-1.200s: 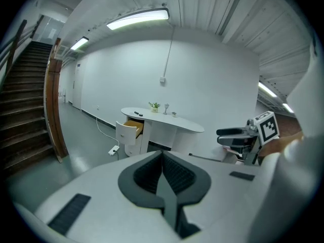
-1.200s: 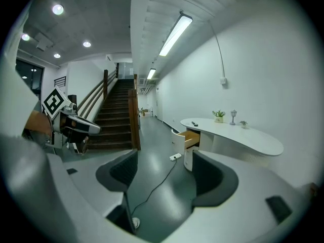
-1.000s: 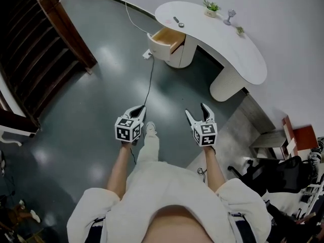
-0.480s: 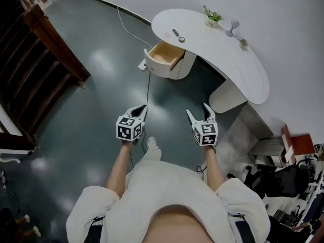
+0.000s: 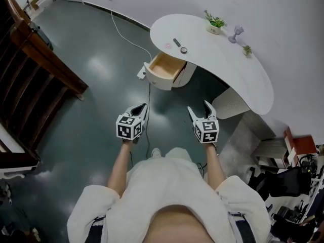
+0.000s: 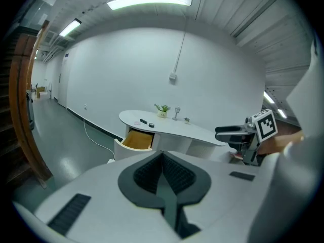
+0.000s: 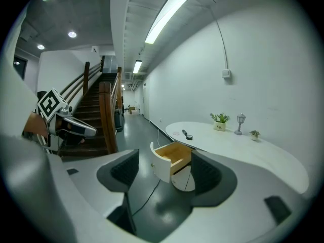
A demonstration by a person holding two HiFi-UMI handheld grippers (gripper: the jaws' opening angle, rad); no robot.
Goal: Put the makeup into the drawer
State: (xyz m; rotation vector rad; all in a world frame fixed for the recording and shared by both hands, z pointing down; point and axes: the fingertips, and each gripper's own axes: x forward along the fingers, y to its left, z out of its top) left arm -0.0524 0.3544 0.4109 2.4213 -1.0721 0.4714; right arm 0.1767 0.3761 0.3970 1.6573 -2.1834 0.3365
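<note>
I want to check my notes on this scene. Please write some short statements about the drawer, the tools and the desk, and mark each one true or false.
1. The drawer is open. True.
2. The left tool has its jaws apart. False: they are together.
3. The right tool holds makeup. False: it is open and empty; the makeup lies on the desk.
4. A potted plant stands on the desk. True.

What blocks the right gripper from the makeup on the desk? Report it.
Nothing visible. Only floor with a loose cable lies between the right gripper and the desk; the makeup sits uncovered on top, and the drawer just below stands open.
</note>
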